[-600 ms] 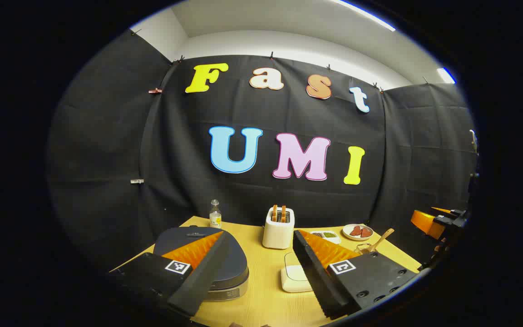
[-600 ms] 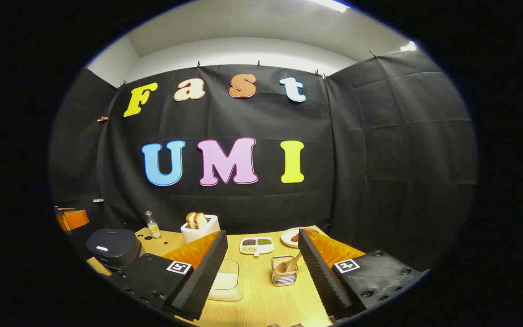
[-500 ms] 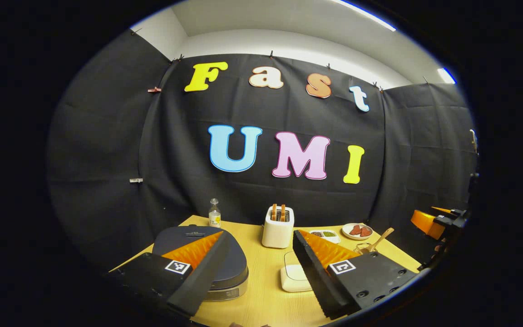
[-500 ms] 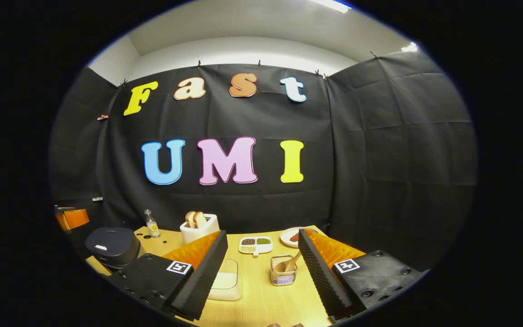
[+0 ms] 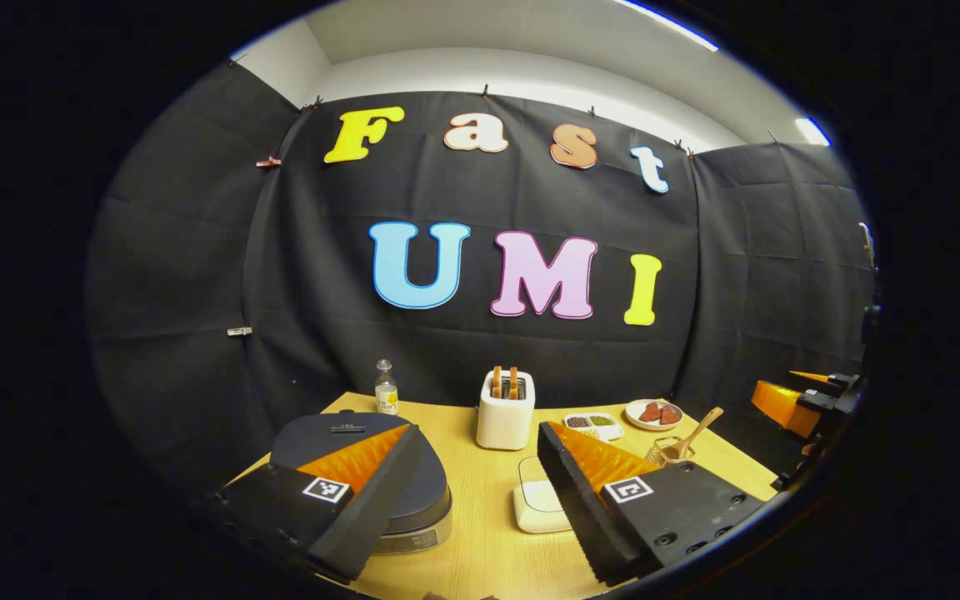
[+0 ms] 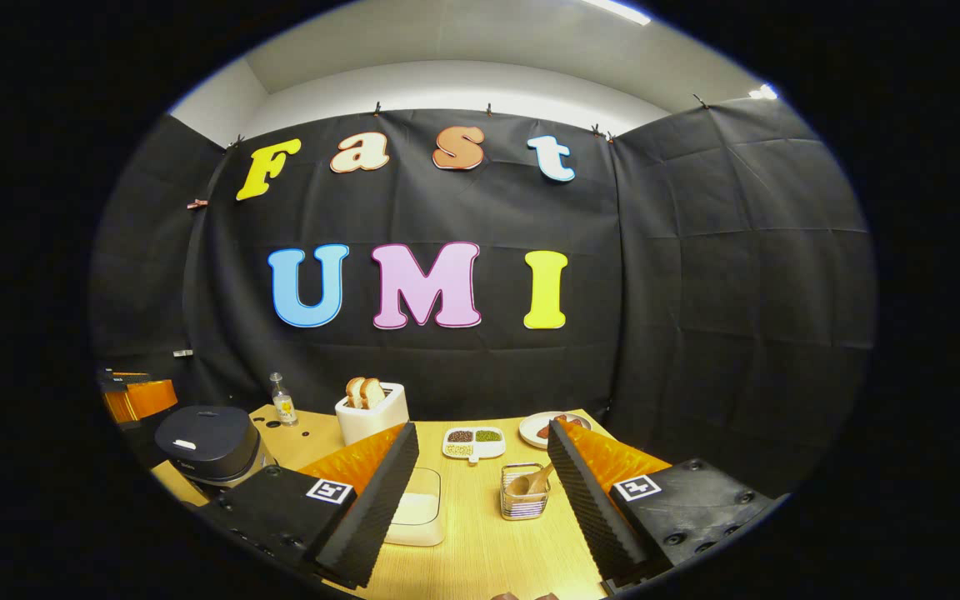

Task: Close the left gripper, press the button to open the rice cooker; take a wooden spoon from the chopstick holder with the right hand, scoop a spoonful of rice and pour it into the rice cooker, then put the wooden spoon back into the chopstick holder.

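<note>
The dark rice cooker (image 5: 426, 487) stands lid down at the table's left, partly behind the left finger (image 5: 367, 500) of my left gripper (image 5: 480, 517), which is open and hovers short of it. A wire chopstick holder (image 5: 665, 454) with the wooden spoon (image 5: 699, 430) leaning in it stands at the right. My right gripper (image 6: 484, 517) is open above the near edge. The chopstick holder (image 6: 524, 498) and wooden spoon (image 6: 531, 482) sit just ahead between its fingers. A white box of rice (image 6: 417, 515) lies left of the holder. The rice cooker (image 6: 209, 440) is far left.
A white toaster (image 5: 505, 410) with toast stands mid-table, and a small bottle (image 5: 386, 390) sits at the back left. A divided dish (image 5: 593, 424) and a plate (image 5: 653, 412) lie at the back right. The white rice box (image 5: 537, 502) is near centre. The other gripper (image 5: 797, 396) hangs at the right.
Both views have drifted a little, so the table things sit slightly higher in them. Both grippers stay open with nothing in them.
</note>
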`<state>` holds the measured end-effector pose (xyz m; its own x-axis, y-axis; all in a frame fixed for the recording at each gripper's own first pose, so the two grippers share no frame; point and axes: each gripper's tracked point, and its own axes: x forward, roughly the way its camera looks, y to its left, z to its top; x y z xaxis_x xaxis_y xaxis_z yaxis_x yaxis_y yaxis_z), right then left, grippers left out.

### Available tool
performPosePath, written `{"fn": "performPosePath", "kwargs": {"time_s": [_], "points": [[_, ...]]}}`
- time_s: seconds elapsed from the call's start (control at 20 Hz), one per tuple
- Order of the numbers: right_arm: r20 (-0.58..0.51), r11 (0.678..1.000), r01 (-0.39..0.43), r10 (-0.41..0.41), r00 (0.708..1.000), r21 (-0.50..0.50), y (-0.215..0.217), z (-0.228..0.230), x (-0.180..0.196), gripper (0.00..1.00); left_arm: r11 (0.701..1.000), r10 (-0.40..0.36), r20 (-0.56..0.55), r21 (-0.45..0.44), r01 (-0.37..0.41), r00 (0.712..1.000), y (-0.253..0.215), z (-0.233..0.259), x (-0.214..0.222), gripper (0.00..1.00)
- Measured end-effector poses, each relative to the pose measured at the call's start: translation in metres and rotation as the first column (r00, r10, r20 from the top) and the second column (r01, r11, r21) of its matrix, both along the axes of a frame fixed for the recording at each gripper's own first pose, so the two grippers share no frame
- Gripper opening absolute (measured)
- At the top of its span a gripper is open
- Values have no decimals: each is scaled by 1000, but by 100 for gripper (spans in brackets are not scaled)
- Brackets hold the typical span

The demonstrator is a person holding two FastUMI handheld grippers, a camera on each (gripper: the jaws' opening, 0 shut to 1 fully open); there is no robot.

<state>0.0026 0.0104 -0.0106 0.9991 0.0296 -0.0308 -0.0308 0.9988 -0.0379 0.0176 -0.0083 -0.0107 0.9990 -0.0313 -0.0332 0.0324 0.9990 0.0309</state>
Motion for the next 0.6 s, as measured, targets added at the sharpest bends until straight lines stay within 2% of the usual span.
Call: {"fn": "performPosePath", "kwargs": {"time_s": [0.25, 0.3, 0.4, 0.6], "points": [[-7, 1000, 21, -21, 1000, 5, -3, -4, -2, 98, 1000, -4, -3, 2, 4, 1000, 6, -2, 2, 95], [-4, 1000, 28, -28, 1000, 13, -3, -3, -2, 100, 1000, 0, -1, 1, 0, 1000, 8, 0, 3, 95], [-8, 999, 41, -41, 999, 17, -3, -6, -2, 98, 1000, 4, 1, -3, -4, 1000, 12, 1, 4, 95], [-21, 998, 61, -60, 998, 31, -6, -8, -3, 98, 999, 17, 15, 35, -18, 1000, 26, 8, 9, 95]]}}
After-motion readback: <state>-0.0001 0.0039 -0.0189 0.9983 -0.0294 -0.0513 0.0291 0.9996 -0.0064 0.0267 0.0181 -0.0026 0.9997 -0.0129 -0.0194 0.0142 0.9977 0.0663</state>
